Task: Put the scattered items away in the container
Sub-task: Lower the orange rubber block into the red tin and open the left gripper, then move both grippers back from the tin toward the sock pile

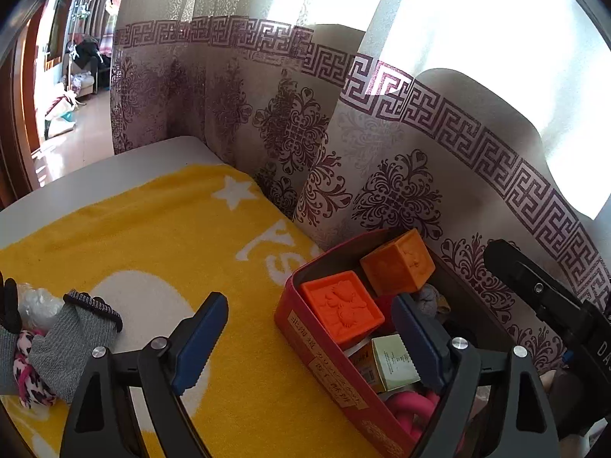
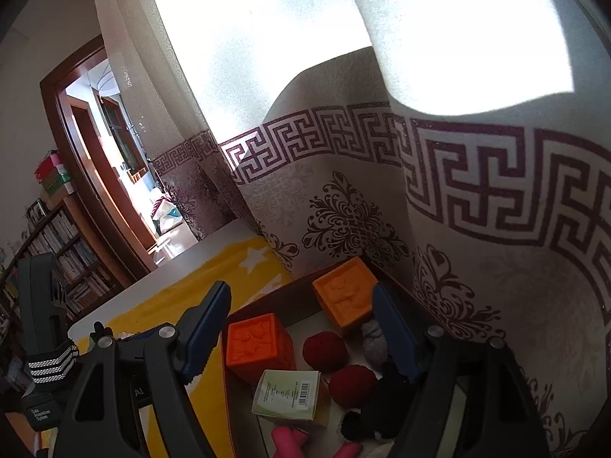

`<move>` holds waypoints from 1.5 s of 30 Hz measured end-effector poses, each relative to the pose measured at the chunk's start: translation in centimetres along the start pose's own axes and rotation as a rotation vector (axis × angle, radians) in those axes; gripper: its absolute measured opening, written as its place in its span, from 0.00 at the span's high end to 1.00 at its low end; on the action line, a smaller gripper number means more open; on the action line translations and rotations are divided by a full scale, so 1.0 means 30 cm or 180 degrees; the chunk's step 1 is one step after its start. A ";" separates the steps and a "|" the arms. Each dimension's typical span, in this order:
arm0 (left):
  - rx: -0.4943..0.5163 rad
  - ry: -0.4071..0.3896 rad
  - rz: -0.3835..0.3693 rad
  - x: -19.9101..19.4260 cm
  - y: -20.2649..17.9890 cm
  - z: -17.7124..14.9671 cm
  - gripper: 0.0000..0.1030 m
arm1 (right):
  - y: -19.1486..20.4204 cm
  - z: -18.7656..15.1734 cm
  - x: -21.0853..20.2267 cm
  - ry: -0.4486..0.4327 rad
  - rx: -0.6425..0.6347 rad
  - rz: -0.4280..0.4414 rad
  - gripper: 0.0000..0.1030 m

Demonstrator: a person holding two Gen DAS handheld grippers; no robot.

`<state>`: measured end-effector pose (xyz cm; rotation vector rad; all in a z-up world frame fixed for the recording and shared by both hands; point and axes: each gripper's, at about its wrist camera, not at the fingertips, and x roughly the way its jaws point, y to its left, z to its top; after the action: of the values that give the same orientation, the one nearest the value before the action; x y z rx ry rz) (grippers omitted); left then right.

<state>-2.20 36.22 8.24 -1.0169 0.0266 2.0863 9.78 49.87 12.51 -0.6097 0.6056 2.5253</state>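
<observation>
The left hand-held gripper [image 1: 309, 337] is hanging released, its blue pads spread wide with nothing pressed between them; one pad is sitting over the yellow towel [image 1: 160, 236], the other over the red container [image 1: 336, 378] at about four o'clock in the left wrist view. The container is standing on the towel-covered surface [image 1: 114, 168], right against the patterned curtain [image 1: 382, 152]. Inside it two orange cubes [image 1: 341, 311] are lying, with a pale green box [image 1: 393, 362] and a pink toy [image 1: 410, 406] nearer the camera. At eight o'clock a grey glove [image 1: 72, 339] and a pink spotted cloth [image 1: 28, 370] are lying outside the container.

The right hand-held gripper [image 2: 301, 337] is likewise standing released above the container's interior, where two dark red balls [image 2: 324, 351] are resting between the cubes and a black fuzzy item [image 2: 385, 404].
</observation>
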 end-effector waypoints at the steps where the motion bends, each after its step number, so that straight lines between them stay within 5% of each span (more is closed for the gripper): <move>1: -0.0036 -0.0021 0.0006 -0.013 0.017 -0.010 0.01 | 0.012 -0.006 0.003 0.0011 -0.0028 0.0008 0.23; 11: -0.0429 -0.0141 0.0216 -0.193 0.243 -0.043 0.01 | 0.133 -0.075 0.005 0.0138 -0.0265 0.0187 0.22; 28: -0.1147 -0.0346 0.0924 -0.539 0.740 -0.234 0.01 | 0.344 -0.200 0.040 0.0604 -0.0506 0.0536 0.22; 45: -0.1695 -0.0534 0.1390 -0.793 1.071 -0.368 0.01 | 0.623 -0.296 0.111 0.0971 -0.0772 0.0758 0.20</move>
<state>-7.84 -4.83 6.99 -1.2188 -0.4506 2.6524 -0.05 31.64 9.29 -1.0829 0.5026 2.7756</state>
